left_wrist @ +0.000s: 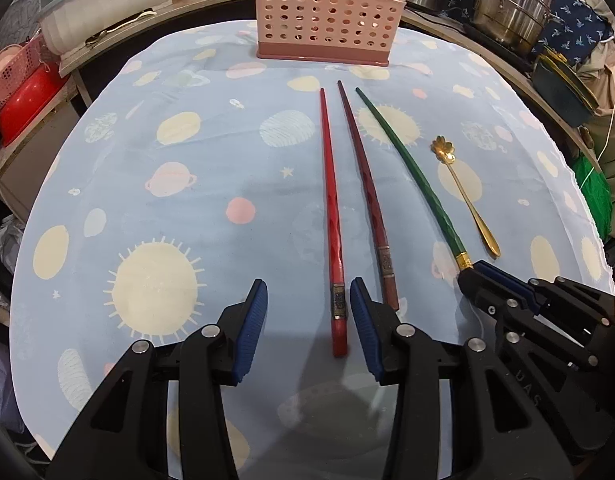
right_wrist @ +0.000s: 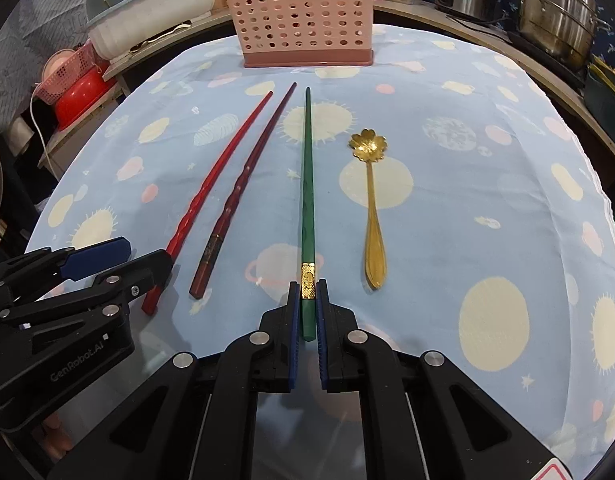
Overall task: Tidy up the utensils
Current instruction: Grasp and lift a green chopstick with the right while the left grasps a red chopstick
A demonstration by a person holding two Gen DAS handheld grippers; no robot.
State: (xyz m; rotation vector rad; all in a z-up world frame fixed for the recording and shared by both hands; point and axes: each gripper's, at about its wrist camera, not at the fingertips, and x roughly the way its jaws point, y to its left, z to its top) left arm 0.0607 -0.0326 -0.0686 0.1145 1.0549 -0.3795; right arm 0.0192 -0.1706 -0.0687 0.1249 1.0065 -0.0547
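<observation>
Tablecloth (left_wrist: pixel 211 208) of pale blue cloth printed with suns and planets, clutter and steel pots (left_wrist: pixel 511 12) around it.
At 12 o'clock I see the pink perforated plastic utensil basket (left_wrist: pixel 323 12), something red poking out. My right gripper (right_wrist: pixel 307 312) pinches the green chopstick (right_wrist: pixel 306 184); my left gripper (left_wrist: pixel 307 320) gapes around the red chopstick (left_wrist: pixel 331 208), beside the maroon chopstick (left_wrist: pixel 367 200) and gold flower-bowled spoon (left_wrist: pixel 463 188).

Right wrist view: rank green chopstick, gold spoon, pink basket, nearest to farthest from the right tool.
1. green chopstick: clamped between the right tool pads, centre.
2. gold spoon: lying just to its right.
3. pink basket: far edge of the table, straight ahead.
</observation>
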